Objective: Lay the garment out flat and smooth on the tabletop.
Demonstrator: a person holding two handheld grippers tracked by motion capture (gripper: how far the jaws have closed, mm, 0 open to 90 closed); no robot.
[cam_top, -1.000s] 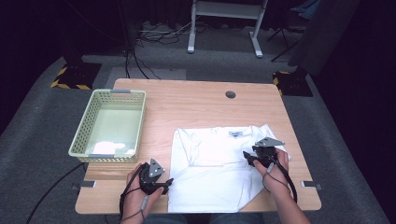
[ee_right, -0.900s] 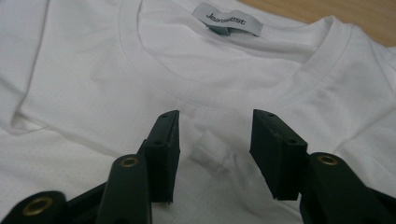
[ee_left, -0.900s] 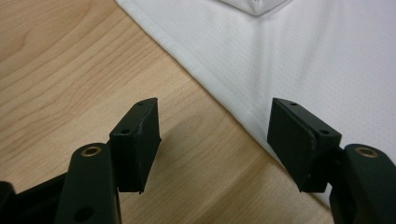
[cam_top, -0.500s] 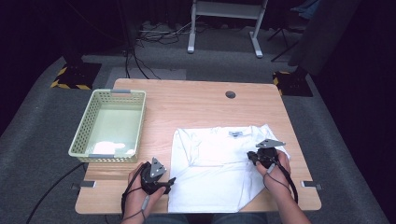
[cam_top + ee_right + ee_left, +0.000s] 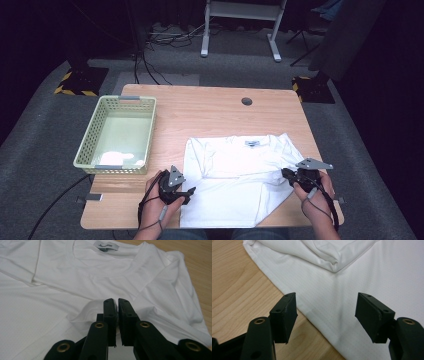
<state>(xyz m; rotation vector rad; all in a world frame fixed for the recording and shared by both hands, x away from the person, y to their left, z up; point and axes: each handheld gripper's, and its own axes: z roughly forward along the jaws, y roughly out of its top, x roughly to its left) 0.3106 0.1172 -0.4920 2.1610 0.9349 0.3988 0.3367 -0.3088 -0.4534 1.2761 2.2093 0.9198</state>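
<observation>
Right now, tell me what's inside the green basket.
The green basket holds something white lying at its near end; it is too bright to say what it is. The rest of its floor looks bare. The near wall hides the floor just behind it.

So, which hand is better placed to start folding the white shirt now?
Probably the right: the right gripper is shut on a pinch of the white shirt, while the left gripper is open over its edge.

A plain white T-shirt (image 5: 240,175) lies on the light wood-grain table (image 5: 200,107) beside a pale green basket (image 5: 118,134).
</observation>
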